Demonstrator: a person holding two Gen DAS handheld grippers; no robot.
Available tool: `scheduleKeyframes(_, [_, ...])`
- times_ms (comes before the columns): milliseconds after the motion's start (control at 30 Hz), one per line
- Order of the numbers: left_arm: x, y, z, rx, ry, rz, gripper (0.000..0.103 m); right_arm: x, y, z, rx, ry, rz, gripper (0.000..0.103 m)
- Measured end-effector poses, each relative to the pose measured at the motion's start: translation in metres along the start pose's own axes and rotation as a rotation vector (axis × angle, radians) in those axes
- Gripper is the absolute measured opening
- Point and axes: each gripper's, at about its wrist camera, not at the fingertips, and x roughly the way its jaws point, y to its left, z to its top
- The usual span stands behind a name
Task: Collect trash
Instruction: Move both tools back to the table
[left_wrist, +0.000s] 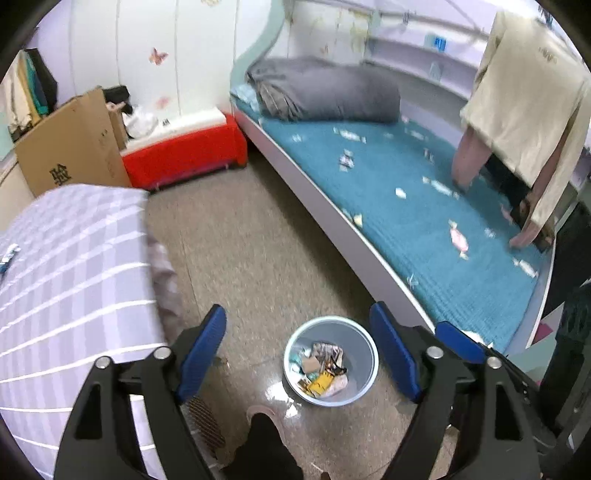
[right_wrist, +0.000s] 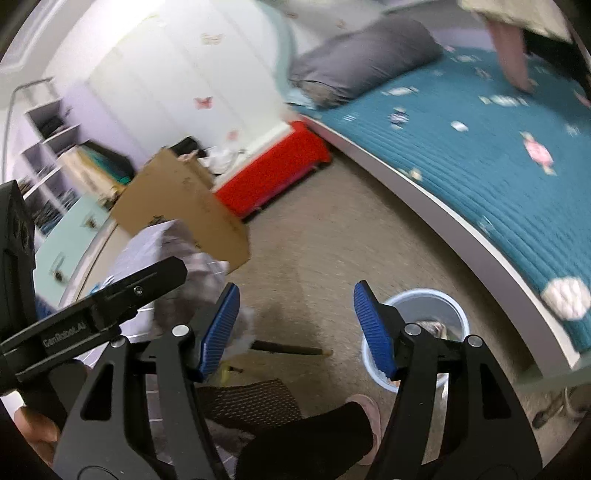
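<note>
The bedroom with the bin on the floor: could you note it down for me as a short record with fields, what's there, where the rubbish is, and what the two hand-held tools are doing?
Place: bedroom, speckled floor
Bin: pale blue bin on the floor beside the bed, upright, wrappers and paper scraps inside
Bed: teal bedspread with many small wrappers scattered on it; grey pillow at its head
Other items: cardboard box, red bench
Left gripper: fingers apart, nothing between them
Right gripper: fingers apart, nothing between them

The right gripper's finger (right_wrist: 375, 332) hides part of the trash bin (right_wrist: 456, 308), the small wrappers (left_wrist: 400, 192) on the teal bed are too blurred to identify, and the frame edge cuts off the second person (left_wrist: 524, 110).
</note>
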Motion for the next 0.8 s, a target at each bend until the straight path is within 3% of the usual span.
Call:
scheduleKeyframes(167, [-0.056, 0.052, 0.0, -0.038, -0.084, 0.026, 0.083, -0.006, 0.063, 0.002, -0.105, -0.006, 0.069, 0.066])
scheduleKeyframes(367, [-0.106, 0.137, -0.01, -0.099, -0.136, 0.125, 0.084, 0.003, 0.143, -0.005, -0.239, 0.028, 0.148, 0.066])
scheduleKeyframes(467, [-0.122, 0.183, -0.016, -0.127, -0.13, 0.175, 0.084, 0.014, 0.181, -0.009, -0.297, 0.045, 0.172, 0.068])
scheduleKeyframes(633, [-0.143, 0.264, -0.017, -0.233, -0.115, 0.134, 0.084, 0.047, 0.242, -0.02, -0.368, 0.099, 0.213, 0.07])
scheduleKeyframes(733, [-0.151, 0.305, -0.014, -0.195, -0.138, 0.252, 0.084, 0.077, 0.284, -0.024, -0.416, 0.138, 0.212, 0.07])
scheduleKeyframes(800, [-0.143, 0.329, -0.013, -0.156, -0.088, 0.278, 0.084, 0.093, 0.305, -0.026, -0.442, 0.153, 0.205, 0.07])
